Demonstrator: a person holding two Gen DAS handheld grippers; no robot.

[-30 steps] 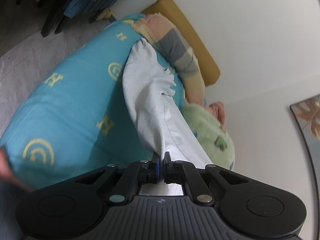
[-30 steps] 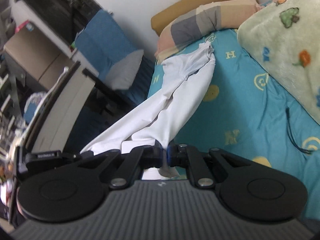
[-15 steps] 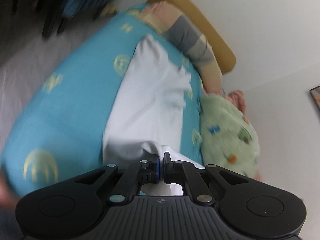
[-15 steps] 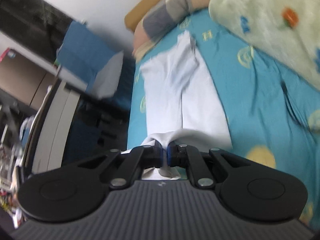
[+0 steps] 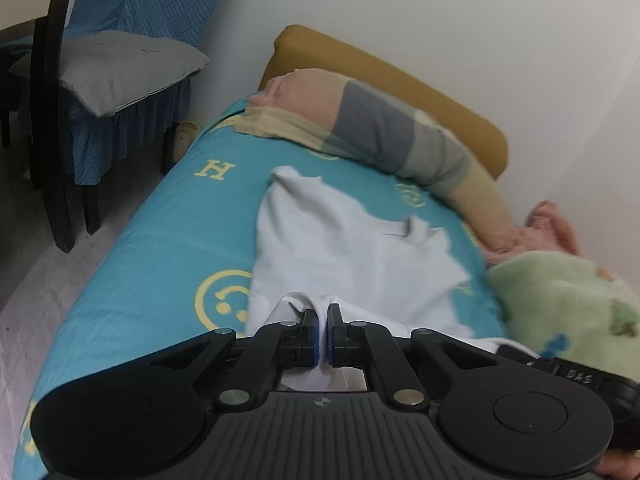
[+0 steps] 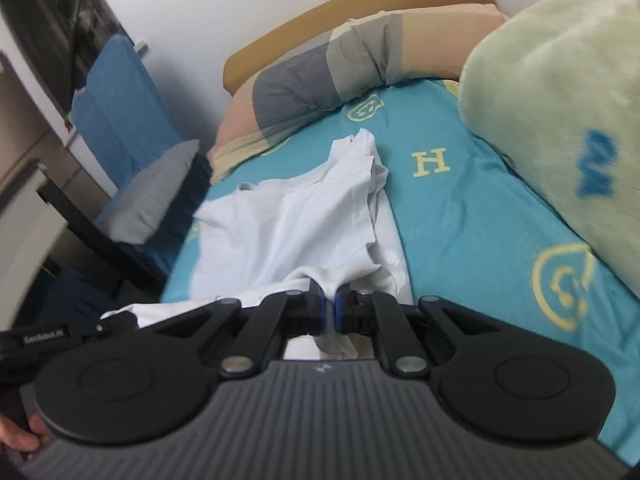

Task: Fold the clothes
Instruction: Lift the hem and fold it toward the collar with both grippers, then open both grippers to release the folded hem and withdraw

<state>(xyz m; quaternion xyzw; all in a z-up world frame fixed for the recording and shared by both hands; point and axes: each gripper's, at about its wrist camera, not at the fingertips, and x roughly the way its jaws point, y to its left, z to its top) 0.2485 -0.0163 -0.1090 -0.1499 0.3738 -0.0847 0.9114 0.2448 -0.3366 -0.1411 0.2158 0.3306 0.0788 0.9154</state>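
Observation:
A white garment (image 5: pixel 352 248) lies spread on the teal bedsheet (image 5: pixel 160 248), its far end pointing at the pillow. It also shows in the right wrist view (image 6: pixel 296 224), rumpled along its right side. My left gripper (image 5: pixel 323 320) is shut on the garment's near edge. My right gripper (image 6: pixel 328 304) is shut on another part of the near edge, where the cloth bunches between the fingers. Both grippers sit low, close to the sheet.
A long striped pillow (image 5: pixel 384 136) lies against the mustard headboard (image 5: pixel 400 80). A green fleece blanket (image 6: pixel 560 80) is heaped on the right of the bed. A blue-covered chair with a grey cushion (image 5: pixel 116 68) stands left of the bed.
Both grippers came down and levelled out, and the garment that hung stretched between them now lies spread on the sheet. Both stay shut on its near edge.

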